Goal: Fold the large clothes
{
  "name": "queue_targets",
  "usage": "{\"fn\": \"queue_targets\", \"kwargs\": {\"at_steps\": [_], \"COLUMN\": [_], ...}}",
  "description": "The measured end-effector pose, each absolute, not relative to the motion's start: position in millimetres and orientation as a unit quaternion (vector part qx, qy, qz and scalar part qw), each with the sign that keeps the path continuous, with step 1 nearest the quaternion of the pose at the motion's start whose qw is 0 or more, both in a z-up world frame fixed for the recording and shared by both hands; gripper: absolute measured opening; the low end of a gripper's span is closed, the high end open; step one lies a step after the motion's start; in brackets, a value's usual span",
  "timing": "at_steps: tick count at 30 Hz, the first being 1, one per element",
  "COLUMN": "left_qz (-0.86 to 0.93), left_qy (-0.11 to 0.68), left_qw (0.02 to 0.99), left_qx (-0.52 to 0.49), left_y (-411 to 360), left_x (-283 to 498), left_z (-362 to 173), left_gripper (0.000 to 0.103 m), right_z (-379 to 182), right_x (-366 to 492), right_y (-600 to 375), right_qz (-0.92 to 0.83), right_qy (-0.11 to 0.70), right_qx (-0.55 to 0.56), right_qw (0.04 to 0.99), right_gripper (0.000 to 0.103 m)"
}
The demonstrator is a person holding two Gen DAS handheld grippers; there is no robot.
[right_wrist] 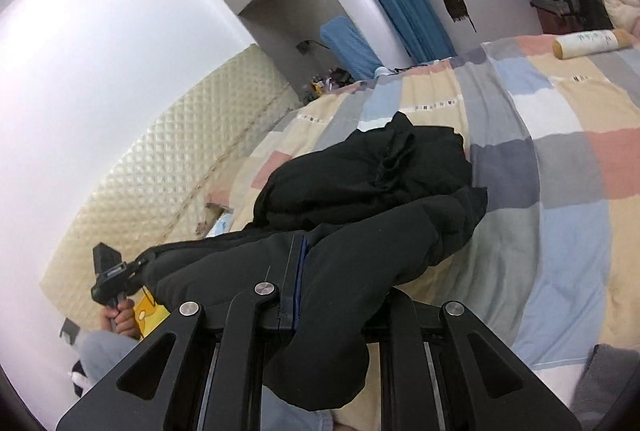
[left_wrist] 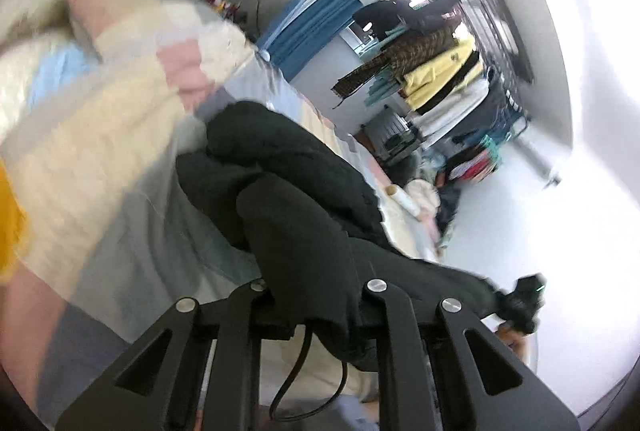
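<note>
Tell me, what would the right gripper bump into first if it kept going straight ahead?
Probably the black coat that the right gripper already grips, bunched just ahead; beyond it, the checkered bedspread. Depth is unclear.

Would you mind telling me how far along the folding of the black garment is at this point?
Done: the far part of the black garment already lies bunched on the patchwork bedspread. In hand: the left gripper and right gripper are each shut on the near edge, holding it off the bed. Left: laying that edge over, smoothing, and releasing; no neat fold shows yet.
</note>
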State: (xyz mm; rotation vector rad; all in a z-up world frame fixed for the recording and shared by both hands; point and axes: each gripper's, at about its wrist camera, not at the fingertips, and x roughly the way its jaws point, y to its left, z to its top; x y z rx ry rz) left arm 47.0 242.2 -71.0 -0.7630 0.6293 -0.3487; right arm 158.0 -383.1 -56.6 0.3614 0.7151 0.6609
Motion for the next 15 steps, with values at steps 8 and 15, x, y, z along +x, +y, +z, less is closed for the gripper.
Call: {"fn": "queue_targets", "kwargs": {"at_steps": [8, 15], "left_qz": [-0.167, -0.152], "left_qy": [0.322, 0.334], "left_qw": [0.853, 0.861], "left_qx": [-0.376, -0.352], "left_y": [249.0, 267.1], "left_x": [55.0, 22.3], "left_z": [-59.4, -41.9], "left_gripper": [0.015, 0.015], "right_z": [-38.7, -16.9], "right_x": [150.4, 102.6], "right_y": [-381.2, -374.3], "right_qz": [0.324, 0.344], "right_qy": [0.341, 0.325], "right_qx": [0.179, 0.16], "right_qw": [0.864, 0.866], "right_gripper": [0.013, 0.012]}}
